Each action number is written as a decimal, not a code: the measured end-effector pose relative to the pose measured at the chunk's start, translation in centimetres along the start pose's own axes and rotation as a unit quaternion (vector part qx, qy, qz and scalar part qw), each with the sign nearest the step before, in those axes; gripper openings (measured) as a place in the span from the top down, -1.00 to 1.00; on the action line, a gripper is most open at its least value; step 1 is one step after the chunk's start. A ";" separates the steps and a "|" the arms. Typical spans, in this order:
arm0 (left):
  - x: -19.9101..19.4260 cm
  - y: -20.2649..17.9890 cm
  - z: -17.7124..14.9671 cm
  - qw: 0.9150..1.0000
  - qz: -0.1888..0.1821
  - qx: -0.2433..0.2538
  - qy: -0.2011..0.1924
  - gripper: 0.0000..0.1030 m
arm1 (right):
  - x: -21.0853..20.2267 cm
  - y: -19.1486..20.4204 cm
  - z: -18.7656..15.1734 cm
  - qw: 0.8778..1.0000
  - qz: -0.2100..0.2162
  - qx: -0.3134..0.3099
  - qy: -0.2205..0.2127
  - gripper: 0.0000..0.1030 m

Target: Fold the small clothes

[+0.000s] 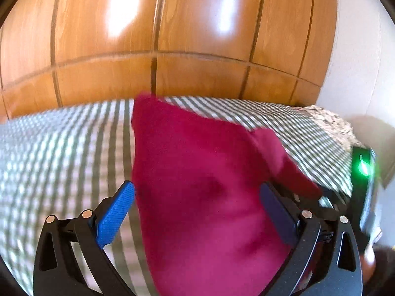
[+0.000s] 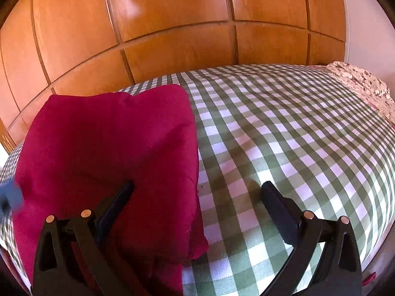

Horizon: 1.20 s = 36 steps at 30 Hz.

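Glossy wooden wardrobe panels point(image 2: 172, 37) stand behind a green-checked bed cover point(image 2: 284, 135), white wall point(image 2: 365, 24) alongside.

Both of the 2 wrist views look forward and downward along their own fingers, close over the green checked bed point(image 2: 284, 128), toward the wooden wardrobe point(image 1: 172, 37). They share the magenta cloth point(image 1: 197, 185), bedspread, wardrobe and floral pillow point(image 2: 360, 83).
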<state>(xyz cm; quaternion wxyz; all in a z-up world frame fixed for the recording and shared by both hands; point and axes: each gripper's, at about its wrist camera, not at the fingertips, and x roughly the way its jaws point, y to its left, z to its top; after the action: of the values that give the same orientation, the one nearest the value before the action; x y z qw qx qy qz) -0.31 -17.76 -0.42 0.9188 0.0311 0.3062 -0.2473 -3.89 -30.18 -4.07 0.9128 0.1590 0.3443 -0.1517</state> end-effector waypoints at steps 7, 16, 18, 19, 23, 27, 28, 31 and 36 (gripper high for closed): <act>7.5 -0.3 4.1 0.990 0.109 0.065 0.054 -0.94 | -0.1 0.1 0.1 1.000 0.006 0.006 -0.003 -0.95; 12.4 4.3 2.9 0.988 0.083 -0.013 0.127 -0.94 | 0.6 1.0 0.1 1.000 0.008 -0.008 0.001 -0.95; 12.1 4.3 2.7 0.990 0.082 -0.014 0.118 -0.94 | 0.6 1.0 0.1 1.000 0.009 -0.008 -0.002 -0.95; 12.0 4.3 2.5 0.990 0.084 -0.013 0.114 -0.94 | 0.6 1.0 0.0 1.000 0.008 -0.008 -0.002 -0.95; 10.0 3.6 2.1 0.991 0.105 0.003 0.082 -0.94 | 0.6 0.9 0.1 1.000 0.008 -0.008 -0.003 -0.95; 7.6 3.8 0.8 0.993 0.099 -0.004 0.057 -0.94 | 0.6 0.8 0.0 1.000 0.010 -0.007 -0.002 -0.95; 7.2 4.1 0.5 0.994 0.091 -0.016 0.054 -0.94 | 0.6 0.8 0.0 1.000 0.010 -0.007 -0.001 -0.95; 6.0 5.0 -0.5 0.996 0.062 -0.052 0.050 -0.94 | 0.5 0.7 0.0 1.000 0.012 -0.006 0.001 -0.95; 3.3 5.5 -1.7 0.995 0.029 -0.088 0.023 -0.94 | 0.2 0.4 0.2 1.000 0.022 0.006 0.013 -0.96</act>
<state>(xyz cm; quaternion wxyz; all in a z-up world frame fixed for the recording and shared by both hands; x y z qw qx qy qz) 3.64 -14.08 -4.25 0.9174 -0.0347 0.3472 -0.1915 -3.47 -29.95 -3.97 0.9106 0.1737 0.3514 -0.1311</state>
